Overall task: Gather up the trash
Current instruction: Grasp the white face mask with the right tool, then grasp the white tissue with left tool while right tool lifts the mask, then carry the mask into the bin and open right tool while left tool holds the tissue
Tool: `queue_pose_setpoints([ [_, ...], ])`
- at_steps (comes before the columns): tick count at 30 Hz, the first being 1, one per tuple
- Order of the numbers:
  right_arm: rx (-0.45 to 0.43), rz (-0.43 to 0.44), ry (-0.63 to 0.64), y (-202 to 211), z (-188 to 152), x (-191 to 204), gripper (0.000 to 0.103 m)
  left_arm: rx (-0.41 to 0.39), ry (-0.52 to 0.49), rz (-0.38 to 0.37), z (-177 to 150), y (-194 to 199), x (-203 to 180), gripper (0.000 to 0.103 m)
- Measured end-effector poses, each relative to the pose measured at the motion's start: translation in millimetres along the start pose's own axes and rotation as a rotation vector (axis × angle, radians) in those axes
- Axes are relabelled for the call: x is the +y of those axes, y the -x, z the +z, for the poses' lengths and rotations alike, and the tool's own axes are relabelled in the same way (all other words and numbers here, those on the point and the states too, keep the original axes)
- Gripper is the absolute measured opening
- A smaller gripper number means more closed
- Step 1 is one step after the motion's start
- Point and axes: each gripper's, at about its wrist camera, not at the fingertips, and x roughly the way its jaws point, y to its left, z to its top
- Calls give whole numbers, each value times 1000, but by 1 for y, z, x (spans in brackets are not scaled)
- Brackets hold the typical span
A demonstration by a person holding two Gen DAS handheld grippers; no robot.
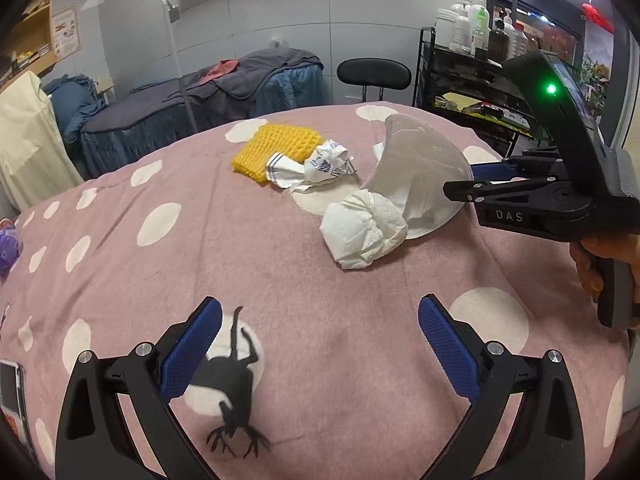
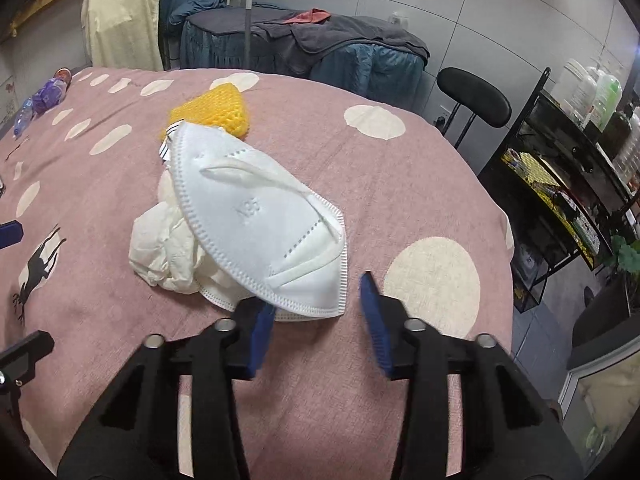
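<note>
1. Left wrist view: my left hand-held gripper (image 1: 320,308) stands wide open along the bottom of the frame with nothing between its blue ribbed pads, only the blanket (image 1: 360,344) and a black deer print (image 1: 228,384).
2. The trash lies well above it, mid-frame: a white face mask (image 1: 416,168) tipped up on edge, a crumpled tissue (image 1: 360,232) touching its lower left, a crumpled printed wrapper (image 1: 324,166), and a yellow foam net (image 1: 276,148) farthest up-left.
3. My right hand-held gripper (image 1: 476,182) reaches in from the right edge, tips at the mask's rim.
4. The blanket is pink with pale dots, spread over a bed. Behind it are a second bed (image 1: 224,92) under dark covers, a black stool (image 1: 374,74) and a rack (image 1: 460,80) of bottles.
5. Right wrist view: the right hand-held gripper (image 2: 318,300) is partly open; the mask (image 2: 260,220) has its near edge between the pads, overlapping the left one, with the right one just clear.
6. The mask is folded, stitched and embossed, and leans on the soft tissue (image 2: 160,248); the foam net (image 2: 212,112) lies behind.
</note>
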Motion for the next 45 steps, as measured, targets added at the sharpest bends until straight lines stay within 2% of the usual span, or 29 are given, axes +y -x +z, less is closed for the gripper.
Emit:
queue_pose_setpoints([
  [1,2,-7,-12,0,-1,-3,10,10,-8,-2,5,-6,-4,97],
  [4,-18,-15,-50,7,-5,-10,4,28,-44,-9,16,-23,-19,97],
  [7,-52,-32,-67,18,-8,-15,3,57,-74,-19,23,-41,-31,97],
  [10,-90,-52,-60,33,-11,-16,3,86,-100,9,29,-59,-37,97],
  [13,-108,-41,-62,45,-16,-16,3,102,-111,-18,33,-69,-42,96],
  [15,-122,-37,-66,52,-19,-17,3,108,-124,-28,34,-71,-45,86],
  [17,-141,-47,-71,59,-23,-19,3,121,-122,-43,35,-73,-46,63],
  [18,-148,-48,-79,63,-26,-21,3,124,-112,-58,34,-72,-45,59],
  [20,-154,-33,-104,69,-30,-27,3,119,-97,-77,31,-67,-44,38],
  [23,-168,-21,-131,77,-38,-33,3,97,-83,-86,27,-56,-45,18],
  [29,-198,-9,-178,96,-58,-45,3,14,-42,-100,15,-19,-43,12],
  [32,-221,-11,-200,110,-69,-51,3,-38,-34,-92,11,5,-42,12],
  [40,-274,-6,-250,155,-105,-65,3,-146,56,-130,-5,63,-39,12],
  [45,-303,-15,-275,181,-130,-72,3,-182,64,-162,-13,84,-51,12],
])
